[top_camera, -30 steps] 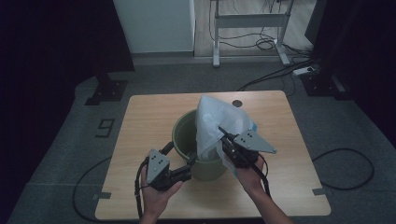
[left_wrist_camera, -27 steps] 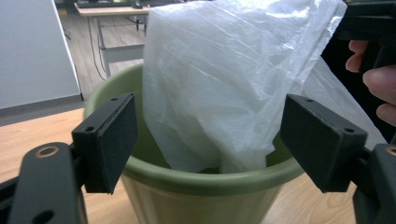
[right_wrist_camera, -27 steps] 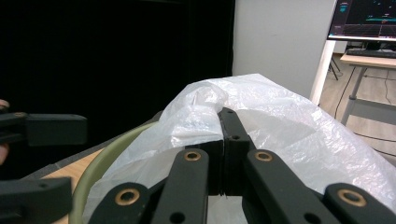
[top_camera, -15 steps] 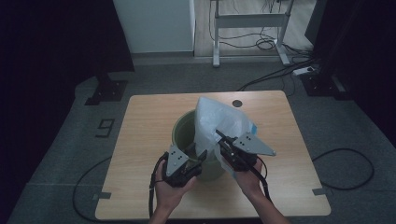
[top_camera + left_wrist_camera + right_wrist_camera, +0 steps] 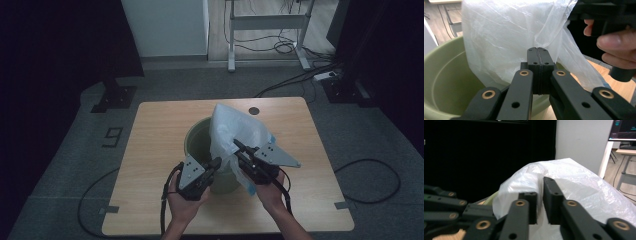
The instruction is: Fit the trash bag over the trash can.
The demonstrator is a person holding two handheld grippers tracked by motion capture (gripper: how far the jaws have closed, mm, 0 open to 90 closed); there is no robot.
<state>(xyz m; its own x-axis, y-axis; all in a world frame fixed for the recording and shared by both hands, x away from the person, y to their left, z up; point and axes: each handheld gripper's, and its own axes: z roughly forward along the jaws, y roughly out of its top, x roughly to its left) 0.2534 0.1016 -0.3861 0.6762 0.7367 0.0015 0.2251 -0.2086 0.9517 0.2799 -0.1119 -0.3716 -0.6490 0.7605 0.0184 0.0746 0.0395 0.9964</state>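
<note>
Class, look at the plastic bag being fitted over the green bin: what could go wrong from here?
1. The left tool has just closed on a thin fold of the plastic bag; a hard pull could tear it.
2. The right tool has been opening with film between its jaws, so that side may slip free.
3. The green bin stands unheld and could tip.

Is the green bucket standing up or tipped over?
Standing up: the green bucket sits on the table, mouth upward, white plastic bag over its rim.
</note>
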